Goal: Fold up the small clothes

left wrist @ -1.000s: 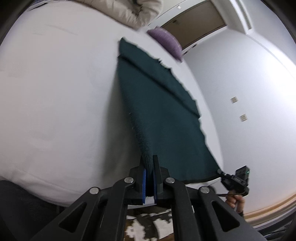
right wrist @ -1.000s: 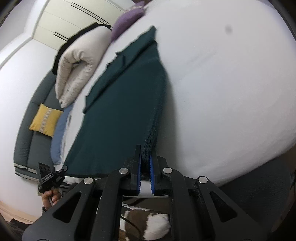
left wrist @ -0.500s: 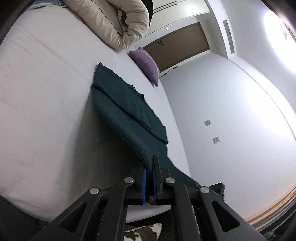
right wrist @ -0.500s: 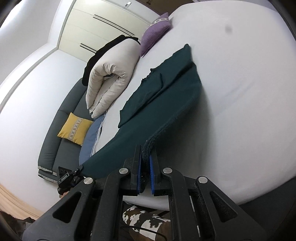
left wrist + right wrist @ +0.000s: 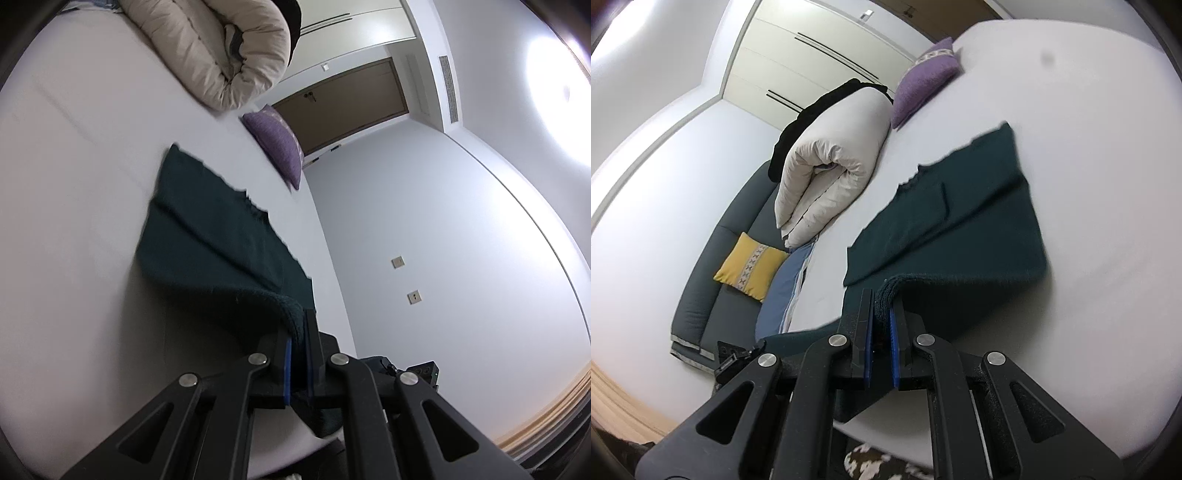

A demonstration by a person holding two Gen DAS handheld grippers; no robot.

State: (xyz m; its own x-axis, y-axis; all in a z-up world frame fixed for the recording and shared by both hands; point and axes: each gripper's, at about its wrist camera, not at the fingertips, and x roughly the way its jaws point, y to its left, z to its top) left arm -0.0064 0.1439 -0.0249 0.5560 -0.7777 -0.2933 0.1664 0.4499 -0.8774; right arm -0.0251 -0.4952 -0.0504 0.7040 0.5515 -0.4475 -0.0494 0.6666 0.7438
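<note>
Dark green knitted garment (image 5: 207, 236), spread lengthwise on the white bed sheet (image 5: 74, 184), its near hem raised off the bed. The left gripper (image 5: 298, 356) is clamped on one near corner of the cloth, which bunches between its blue pads (image 5: 287, 369); the right gripper (image 5: 881, 345) is clamped on the other near corner in the same way. The far end of the garment lies flat on the sheet, with one narrower panel already folded over along its length. A rolled cream duvet (image 5: 827, 173) and a purple cushion (image 5: 925, 81) lie beyond it, well apart from the cloth.

Step in hand, as judged: carrying the near hem over towards the far end to halve the garment. To do this well, both corners should travel level with each other, so that the hem stays straight and taut between them. The lifted edge should pass high enough not to drag the lower layer. Lay corner upon corner before letting go. Risk: thick knit may sag in the middle and crease; uneven hands would skew the fold.
</note>
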